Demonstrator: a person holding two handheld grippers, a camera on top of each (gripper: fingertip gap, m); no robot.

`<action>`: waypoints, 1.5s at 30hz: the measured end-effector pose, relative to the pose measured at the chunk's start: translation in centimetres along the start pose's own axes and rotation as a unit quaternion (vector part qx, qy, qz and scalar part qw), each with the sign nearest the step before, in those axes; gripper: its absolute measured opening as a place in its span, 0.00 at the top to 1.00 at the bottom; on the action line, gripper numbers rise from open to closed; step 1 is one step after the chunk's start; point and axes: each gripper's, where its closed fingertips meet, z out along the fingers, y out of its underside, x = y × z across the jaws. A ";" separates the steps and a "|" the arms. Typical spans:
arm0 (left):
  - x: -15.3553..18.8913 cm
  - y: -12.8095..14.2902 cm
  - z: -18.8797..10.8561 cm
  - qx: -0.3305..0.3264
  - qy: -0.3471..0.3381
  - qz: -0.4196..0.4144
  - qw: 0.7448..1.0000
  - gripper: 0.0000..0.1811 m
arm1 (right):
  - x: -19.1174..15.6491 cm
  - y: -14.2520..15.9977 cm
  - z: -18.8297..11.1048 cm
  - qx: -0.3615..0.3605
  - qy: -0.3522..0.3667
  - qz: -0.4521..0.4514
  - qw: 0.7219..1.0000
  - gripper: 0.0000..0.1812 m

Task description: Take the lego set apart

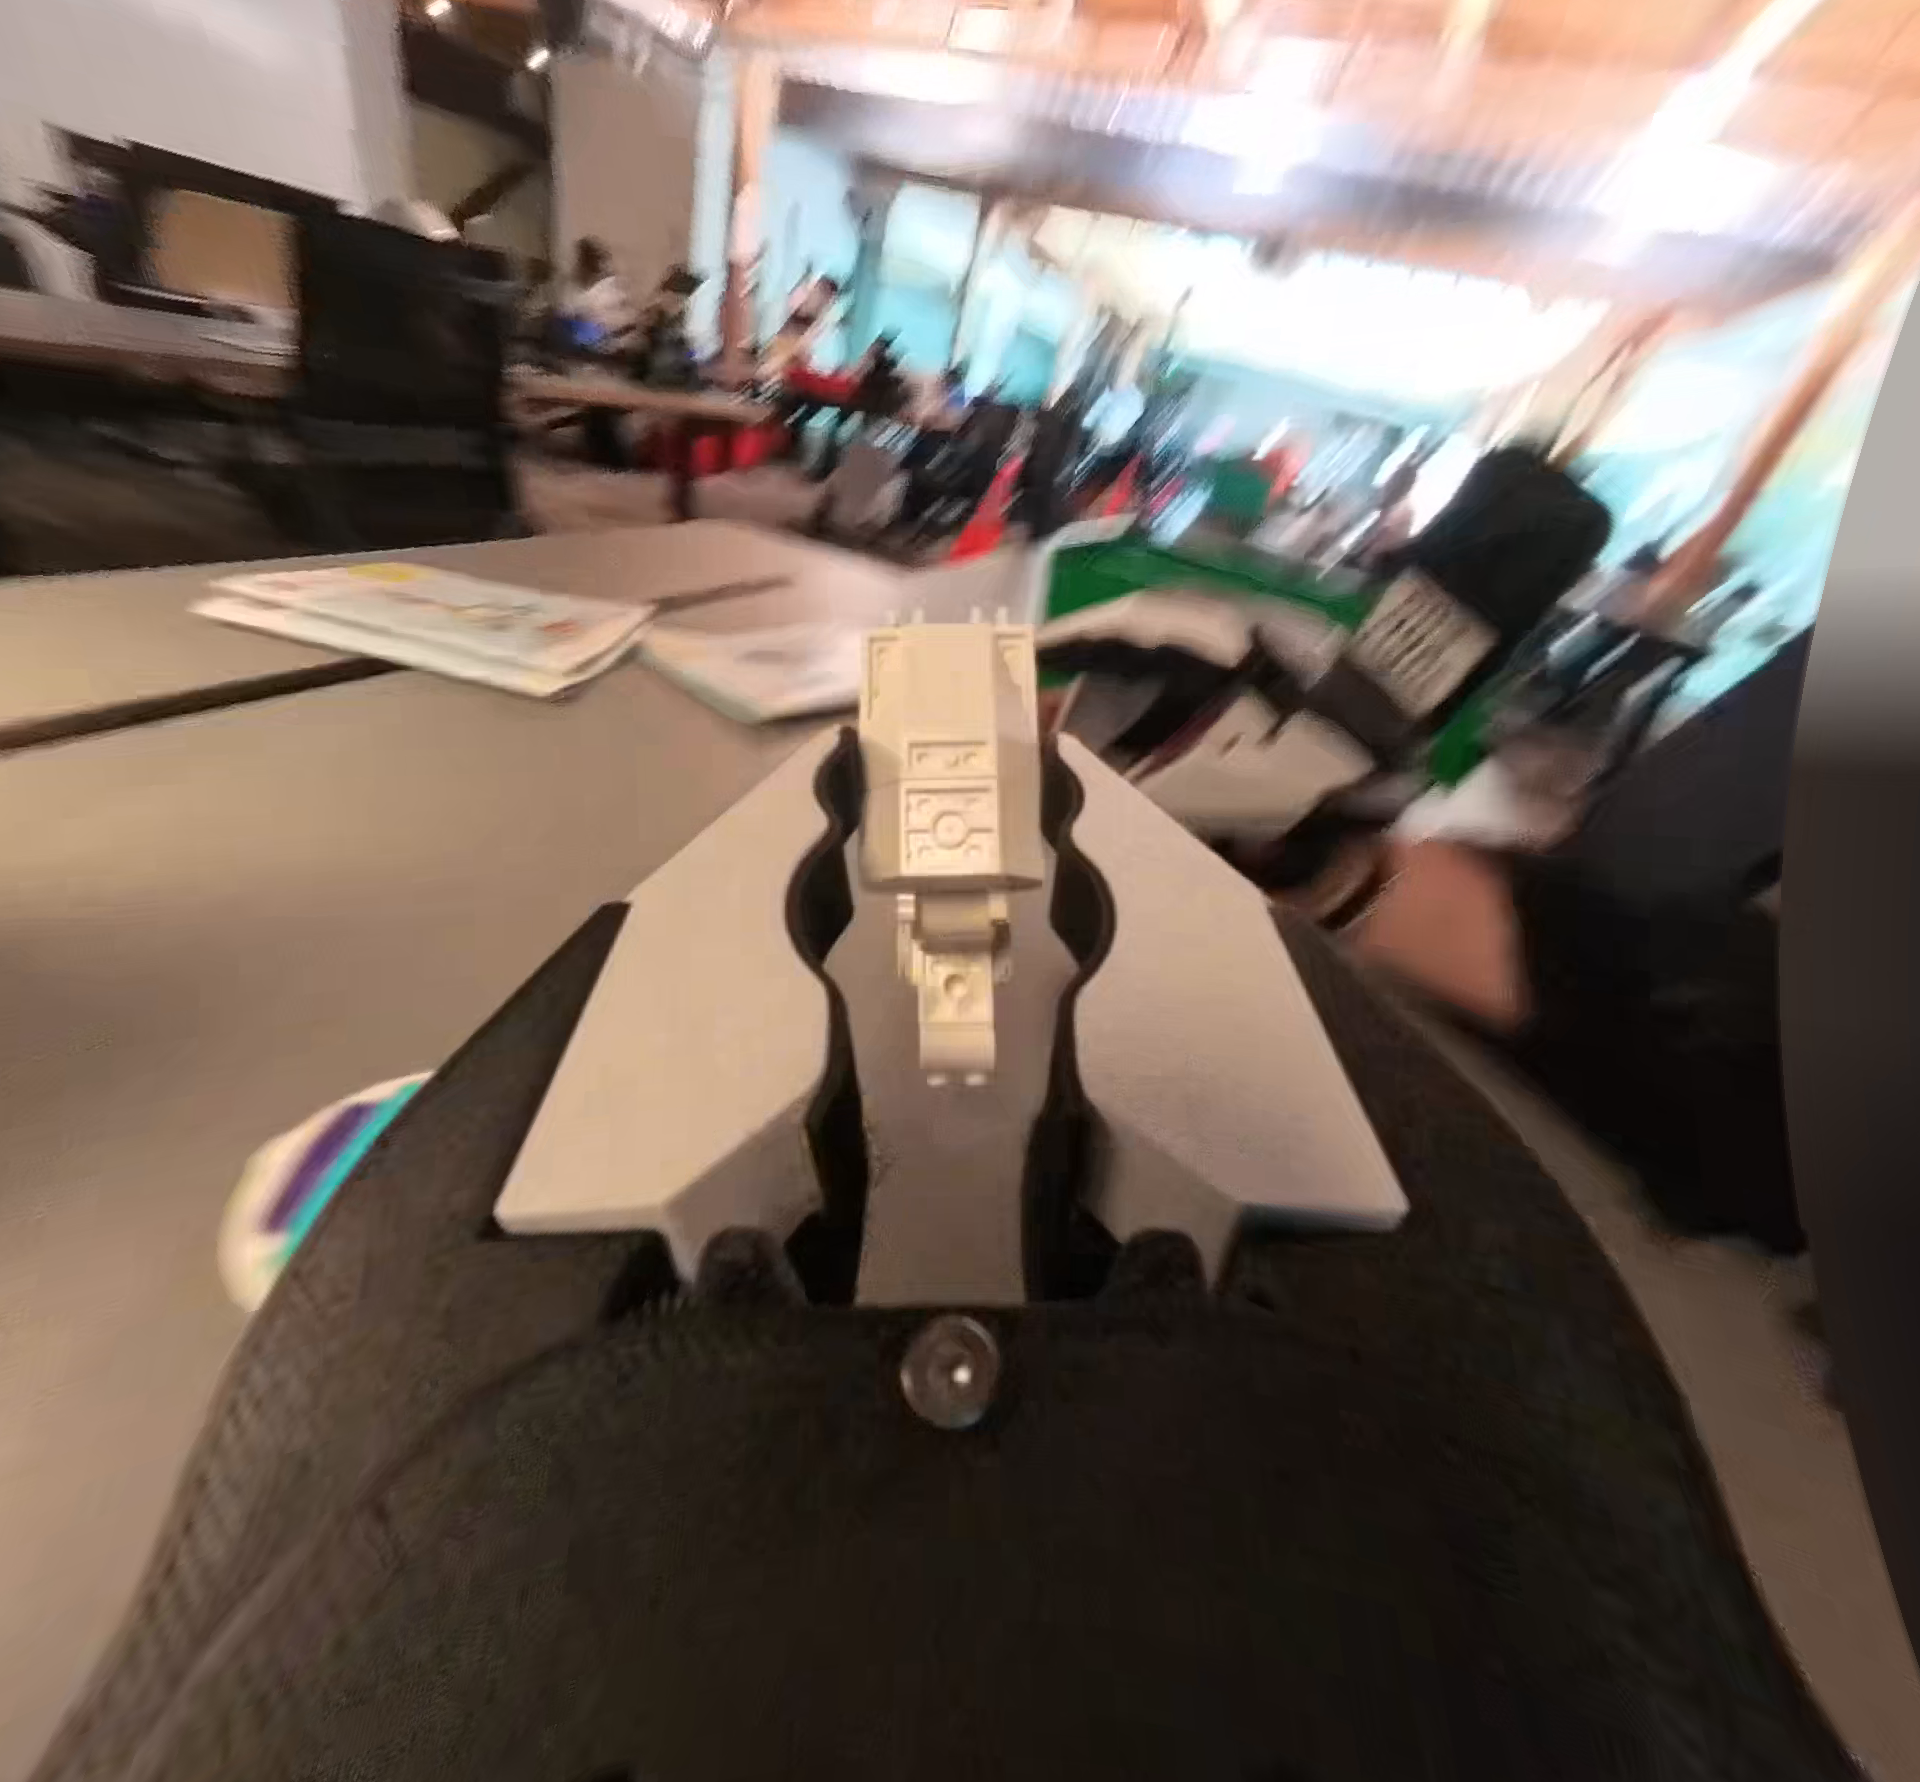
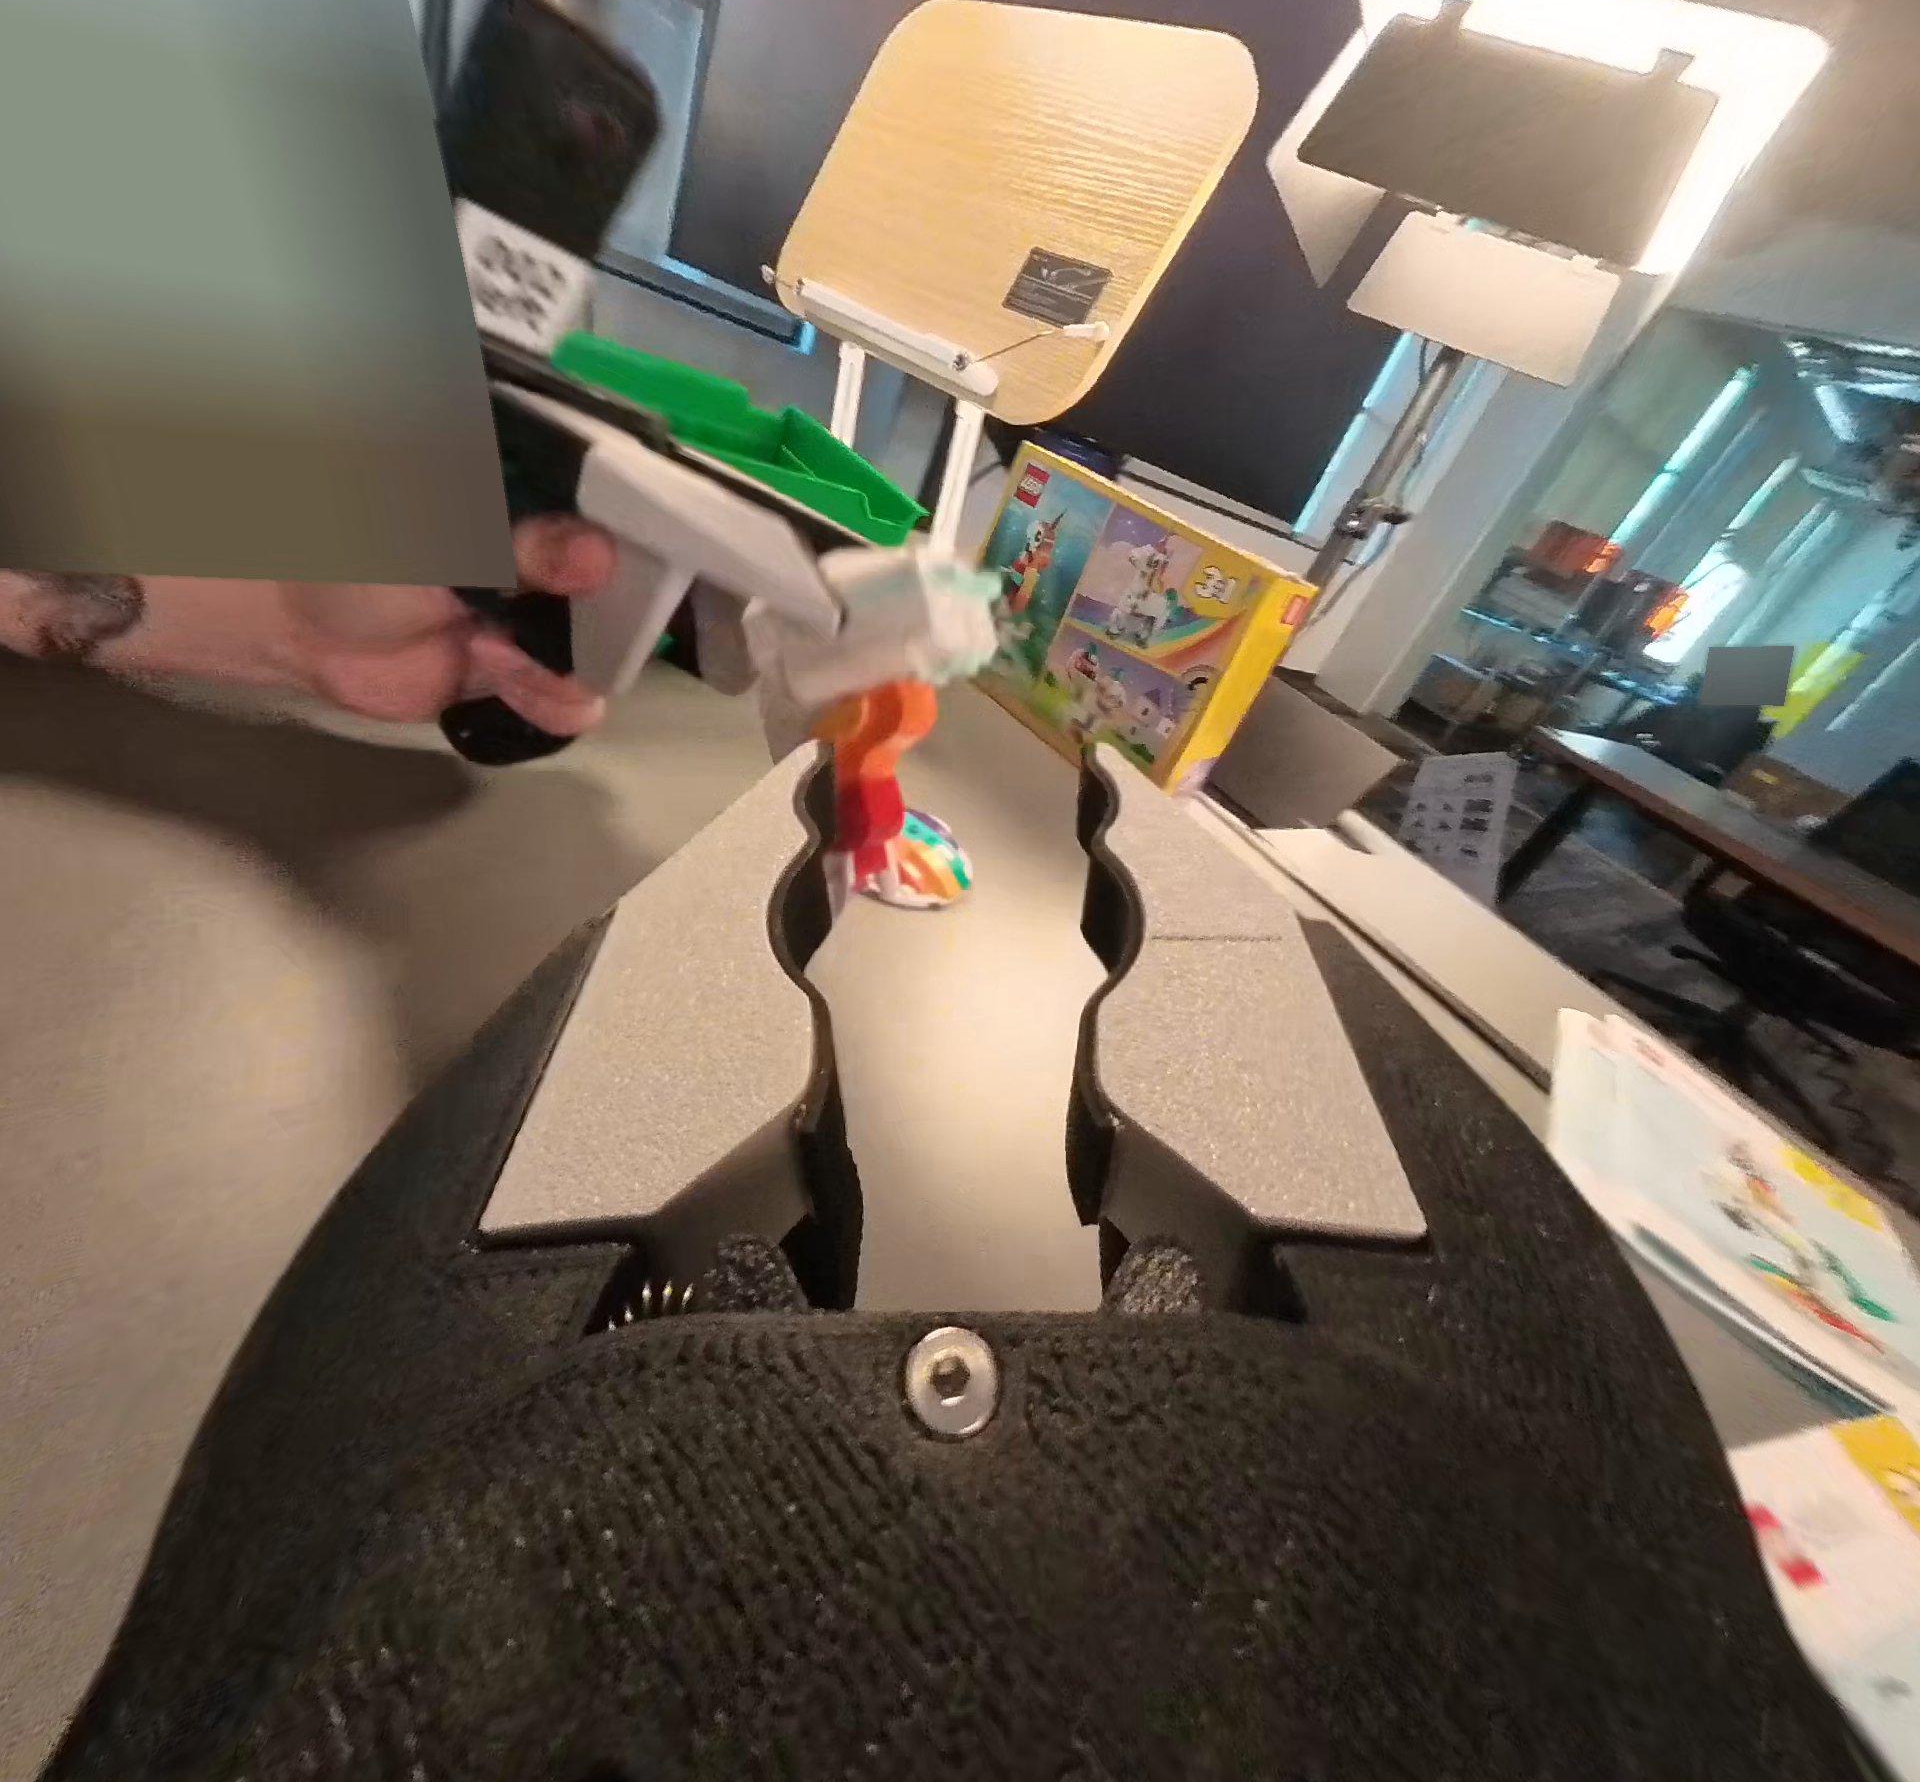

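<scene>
Lego set point(image 1: 948, 797) clamped in left gripper point(image 1: 951, 802) jaws, right gripper point(image 2: 951, 787) jaws apart, holding nothing.

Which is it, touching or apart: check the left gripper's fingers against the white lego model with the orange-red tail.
Touching. The left wrist view shows the left gripper clamped on both flanks of the white lego model, held above the grey table.

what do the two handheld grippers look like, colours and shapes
Both match: the left gripper and right gripper have a textured black printed body with a silver screw at centre, and two flat grey wedge fingers with wavy black inner pads. From outside, the left has a black handle.
</scene>
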 end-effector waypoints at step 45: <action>-3.8 -1.1 -1.5 0.052 -0.050 -0.098 0.993 0.69 | 1.3 5.1 0.1 -0.139 -0.023 0.298 0.944 0.87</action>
